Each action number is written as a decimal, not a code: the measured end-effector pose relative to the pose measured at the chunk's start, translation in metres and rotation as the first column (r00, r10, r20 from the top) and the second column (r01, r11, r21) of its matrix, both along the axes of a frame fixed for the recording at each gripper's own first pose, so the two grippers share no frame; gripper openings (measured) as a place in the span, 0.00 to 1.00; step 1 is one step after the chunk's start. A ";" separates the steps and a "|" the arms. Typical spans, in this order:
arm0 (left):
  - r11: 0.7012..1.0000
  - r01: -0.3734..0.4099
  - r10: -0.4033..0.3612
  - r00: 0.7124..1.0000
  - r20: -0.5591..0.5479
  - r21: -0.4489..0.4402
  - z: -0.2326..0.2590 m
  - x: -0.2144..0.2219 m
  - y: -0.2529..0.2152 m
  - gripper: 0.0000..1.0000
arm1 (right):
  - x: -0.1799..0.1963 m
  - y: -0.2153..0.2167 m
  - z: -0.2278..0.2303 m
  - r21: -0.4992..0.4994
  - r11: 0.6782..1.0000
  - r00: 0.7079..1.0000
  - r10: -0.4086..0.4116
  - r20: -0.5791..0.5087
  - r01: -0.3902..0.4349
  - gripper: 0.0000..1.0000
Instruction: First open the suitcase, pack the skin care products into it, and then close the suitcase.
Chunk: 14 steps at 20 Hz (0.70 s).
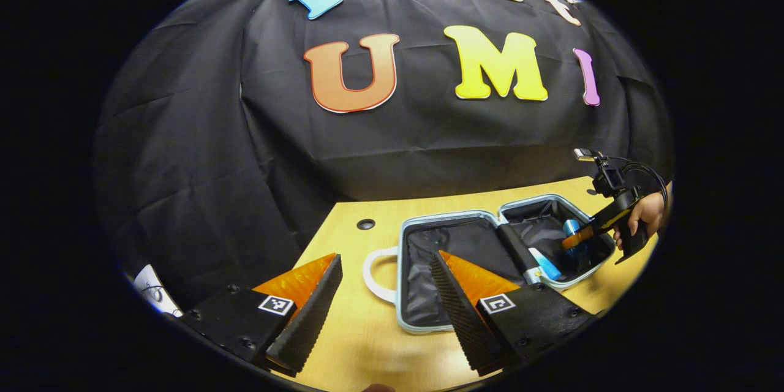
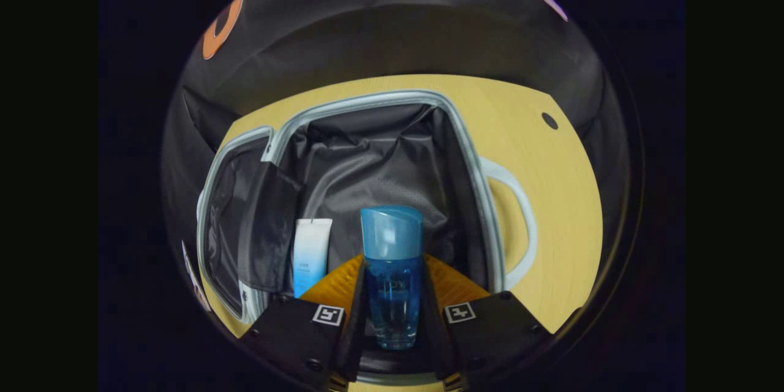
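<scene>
A small suitcase (image 1: 447,215) with a pale rim and dark lining lies open on the wooden table. In the right gripper view my right gripper (image 2: 393,266) is shut on an upright clear blue bottle (image 2: 392,285) with a blue cap, held over one half of the suitcase (image 2: 367,101). A white and blue tube (image 2: 311,254) lies in that half, left of the bottle. The left gripper view shows the tube (image 1: 545,263) and the bottle (image 1: 572,228) in the right half, with the right gripper (image 1: 579,236) reaching in. My left gripper (image 1: 384,260) stands open near the suitcase's white handle (image 1: 373,272).
The wooden table (image 1: 367,343) has a small round hole (image 1: 365,224) behind the suitcase, also seen as the hole (image 2: 549,120) at the right. A hand (image 1: 649,214) holds the right gripper at the table's right edge. The black cloth wall stands close behind the table.
</scene>
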<state>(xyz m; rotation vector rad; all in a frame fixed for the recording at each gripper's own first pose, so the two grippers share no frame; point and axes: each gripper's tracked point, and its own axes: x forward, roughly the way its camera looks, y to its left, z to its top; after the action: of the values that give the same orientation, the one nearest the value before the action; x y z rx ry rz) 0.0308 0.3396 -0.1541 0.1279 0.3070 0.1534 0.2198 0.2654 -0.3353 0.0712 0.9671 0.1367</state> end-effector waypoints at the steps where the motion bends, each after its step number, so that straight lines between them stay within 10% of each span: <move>1: 1.000 -0.005 0.005 1.000 0.005 0.006 0.003 0.001 0.006 0.94 | 0.000 0.001 -0.003 -0.013 1.000 1.000 0.004 -0.004 -0.004 0.43; 9: 0.987 -0.082 0.085 0.996 0.018 -0.139 0.004 -0.001 0.045 0.94 | 0.001 0.010 -0.010 -0.048 0.998 0.999 0.040 -0.024 -0.041 0.46; 12: 0.956 -0.106 0.113 0.994 0.011 -0.272 -0.010 0.007 0.053 0.94 | -0.002 0.015 0.018 -0.016 0.996 0.996 0.084 0.032 -0.084 0.76; 14: 0.914 -0.115 0.115 0.993 -0.024 -0.389 -0.030 0.020 0.052 0.95 | -0.011 0.017 0.052 0.012 0.993 0.988 0.116 0.103 -0.118 0.78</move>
<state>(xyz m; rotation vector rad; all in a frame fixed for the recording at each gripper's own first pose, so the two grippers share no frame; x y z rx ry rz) 0.0504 0.3918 -0.1844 -0.2872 0.3402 0.2060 0.2090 0.2820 -0.2829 0.0239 0.8678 0.2549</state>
